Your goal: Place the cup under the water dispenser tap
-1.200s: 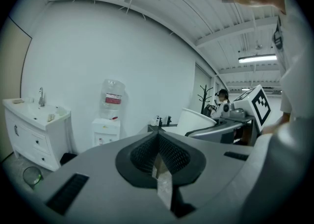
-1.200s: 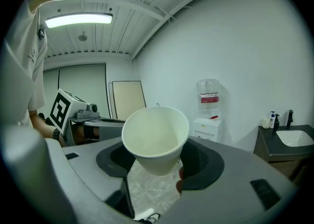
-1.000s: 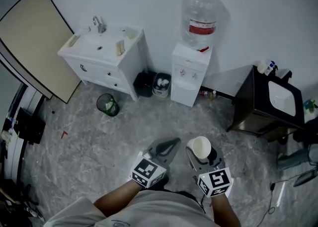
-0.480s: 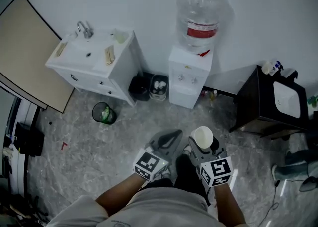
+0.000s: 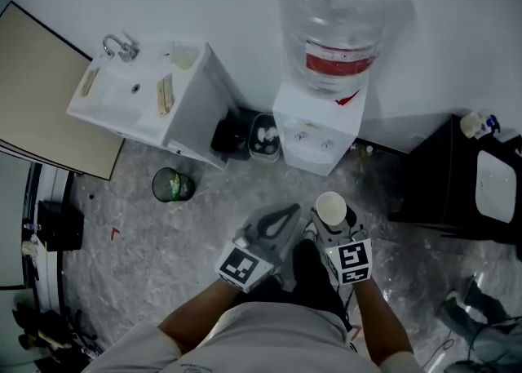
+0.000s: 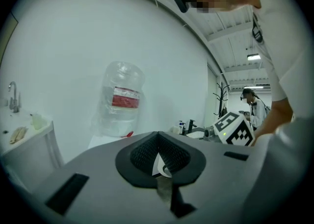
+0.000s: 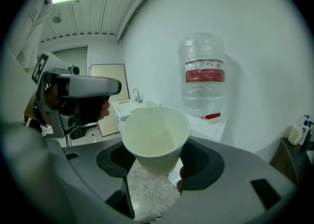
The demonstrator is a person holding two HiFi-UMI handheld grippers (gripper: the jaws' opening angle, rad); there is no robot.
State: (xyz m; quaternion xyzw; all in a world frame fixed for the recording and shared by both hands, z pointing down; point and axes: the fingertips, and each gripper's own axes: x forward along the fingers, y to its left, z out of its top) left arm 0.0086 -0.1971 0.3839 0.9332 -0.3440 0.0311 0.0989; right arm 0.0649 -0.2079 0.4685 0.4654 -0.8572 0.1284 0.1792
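A white paper cup [image 5: 331, 209] stands upright between the jaws of my right gripper [image 5: 333, 221], which is shut on it. In the right gripper view the cup [image 7: 156, 137] looks empty, and my right gripper [image 7: 158, 165] holds it by its lower wall. The water dispenser [image 5: 316, 128], white with a large clear bottle [image 5: 336, 24] on top, stands against the wall ahead. Its taps [image 5: 313, 140] are on the front face, well beyond the cup. My left gripper [image 5: 285, 216] is beside the cup, shut and holding nothing. The bottle [image 6: 120, 101] also shows past my left gripper [image 6: 159, 158].
A white sink cabinet [image 5: 143, 98] stands left of the dispenser, with two small bins [image 5: 245, 136] between them and a green waste bin [image 5: 173, 184] on the marbled floor. A black cabinet [image 5: 465, 179] is at the right. Another person [image 6: 253, 105] stands far off.
Both grippers and the head have moved toward the dispenser, which now looks larger and closer. The cup stays in the right gripper.
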